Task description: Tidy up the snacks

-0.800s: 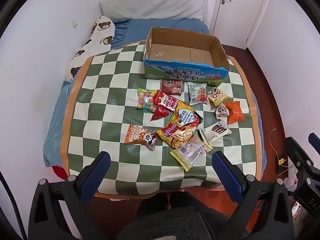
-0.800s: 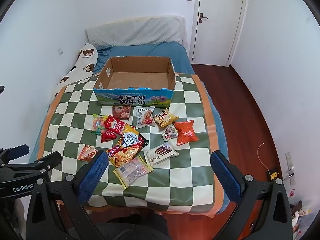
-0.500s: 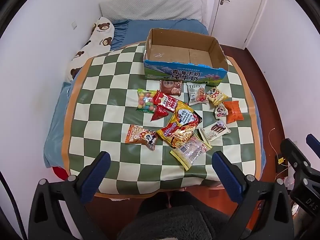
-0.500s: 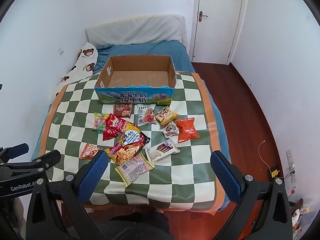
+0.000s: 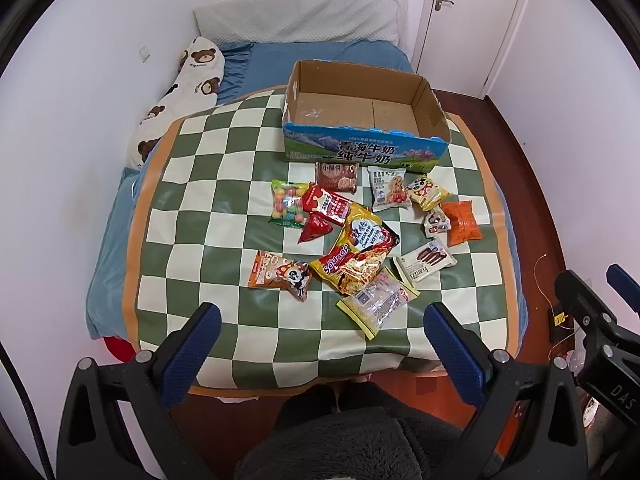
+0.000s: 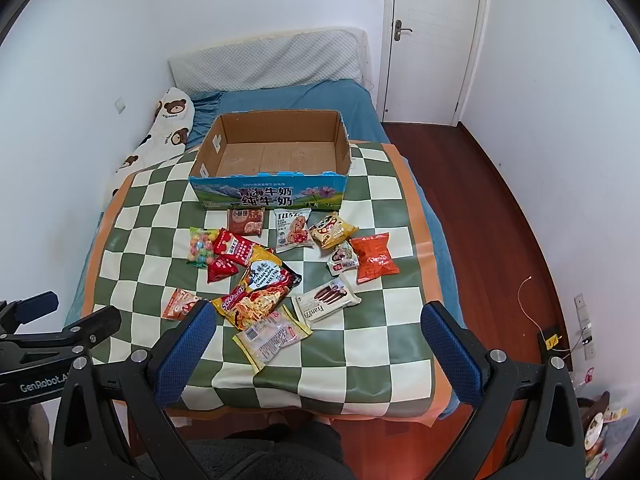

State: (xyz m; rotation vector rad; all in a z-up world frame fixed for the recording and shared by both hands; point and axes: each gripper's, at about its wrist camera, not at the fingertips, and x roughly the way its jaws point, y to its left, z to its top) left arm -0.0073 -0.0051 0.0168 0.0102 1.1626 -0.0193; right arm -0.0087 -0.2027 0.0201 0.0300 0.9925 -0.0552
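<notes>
Assorted crinkled foil snack packets (image 5: 352, 236) scattered on green-and-cream checkered cloth (image 5: 208, 184), open brown cardboard box (image 5: 360, 110) behind them, my left gripper (image 5: 318, 334) and right gripper (image 6: 312, 334) both spread wide, holding nothing.

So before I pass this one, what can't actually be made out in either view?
- Orange panda packet: right wrist view, its right end hidden by the right gripper finger.
- Noodle packet: both views, its lower edge under the clear packet.
- Cardboard box: left wrist view, floor strip behind the front wall hidden.
- Packet small print: too small.
</notes>
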